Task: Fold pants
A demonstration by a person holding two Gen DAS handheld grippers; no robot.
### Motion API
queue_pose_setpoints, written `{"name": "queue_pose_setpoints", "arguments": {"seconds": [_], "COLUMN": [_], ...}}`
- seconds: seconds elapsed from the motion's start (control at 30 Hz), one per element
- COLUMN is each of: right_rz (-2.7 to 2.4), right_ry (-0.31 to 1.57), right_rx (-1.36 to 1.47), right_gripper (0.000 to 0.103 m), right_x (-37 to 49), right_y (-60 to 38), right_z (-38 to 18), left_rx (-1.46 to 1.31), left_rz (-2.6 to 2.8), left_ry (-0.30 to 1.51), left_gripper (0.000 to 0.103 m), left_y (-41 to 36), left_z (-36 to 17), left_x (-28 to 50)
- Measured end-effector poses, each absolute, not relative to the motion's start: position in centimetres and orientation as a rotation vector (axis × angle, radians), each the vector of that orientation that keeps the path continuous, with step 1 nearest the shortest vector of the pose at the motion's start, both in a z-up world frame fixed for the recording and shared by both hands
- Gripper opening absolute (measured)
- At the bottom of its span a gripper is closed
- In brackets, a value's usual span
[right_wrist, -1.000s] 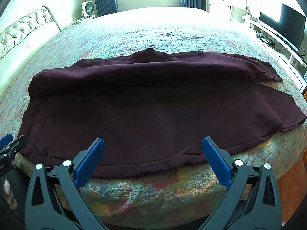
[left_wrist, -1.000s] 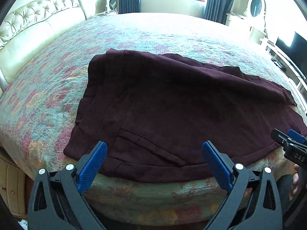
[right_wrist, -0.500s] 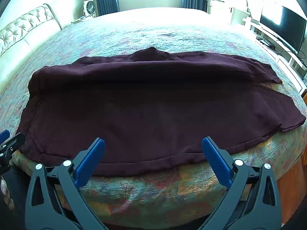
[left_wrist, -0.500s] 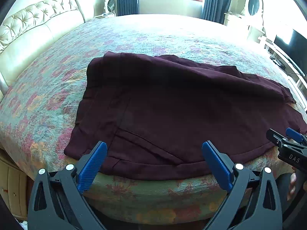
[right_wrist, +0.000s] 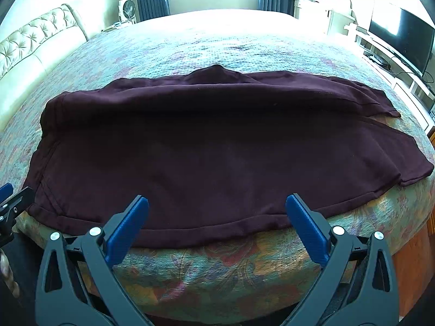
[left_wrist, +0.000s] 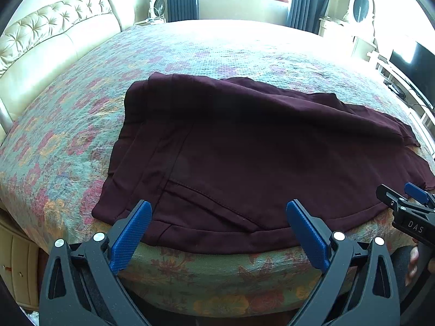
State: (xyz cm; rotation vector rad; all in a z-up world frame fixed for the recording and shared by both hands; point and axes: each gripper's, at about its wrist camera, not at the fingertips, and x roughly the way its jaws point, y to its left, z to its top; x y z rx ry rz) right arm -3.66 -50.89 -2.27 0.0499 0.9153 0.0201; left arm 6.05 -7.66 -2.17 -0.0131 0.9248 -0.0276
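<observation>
Dark maroon pants (left_wrist: 244, 152) lie spread flat on the bed, waistband to the left, legs running right; they also show in the right wrist view (right_wrist: 217, 146). My left gripper (left_wrist: 218, 217) is open and empty, held just off the bed's near edge over the waistband and pocket seam. My right gripper (right_wrist: 217, 212) is open and empty, at the near edge over the lower hem of the leg. The right gripper also shows at the right edge of the left wrist view (left_wrist: 407, 206). The left gripper shows at the left edge of the right wrist view (right_wrist: 11, 201).
The bed has a floral quilt (left_wrist: 68, 125) and a cream tufted headboard (left_wrist: 49, 38) on the left. A television (right_wrist: 402, 40) on a white stand is at the right. A fan (right_wrist: 127, 8), curtains and a window are at the far wall.
Both grippers have drawn back and risen slightly from the pants. The pants have not moved. Both stay open.
</observation>
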Motion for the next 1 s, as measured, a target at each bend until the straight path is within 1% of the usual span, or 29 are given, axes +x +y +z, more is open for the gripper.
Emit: {"name": "queue_pose_setpoints", "arguments": {"seconds": [1.0], "right_rz": [0.022], "right_ry": [0.920], "right_rx": [0.044], "right_gripper": [0.101], "right_x": [-3.73], "right_y": [-50.71], "right_z": [-2.51], "left_rx": [-0.011], "left_rz": [-0.016], "left_ry": [0.933], "left_gripper": [0.099], "left_y": [-7.84], "left_z": [-2.35], "left_x": [5.92]}}
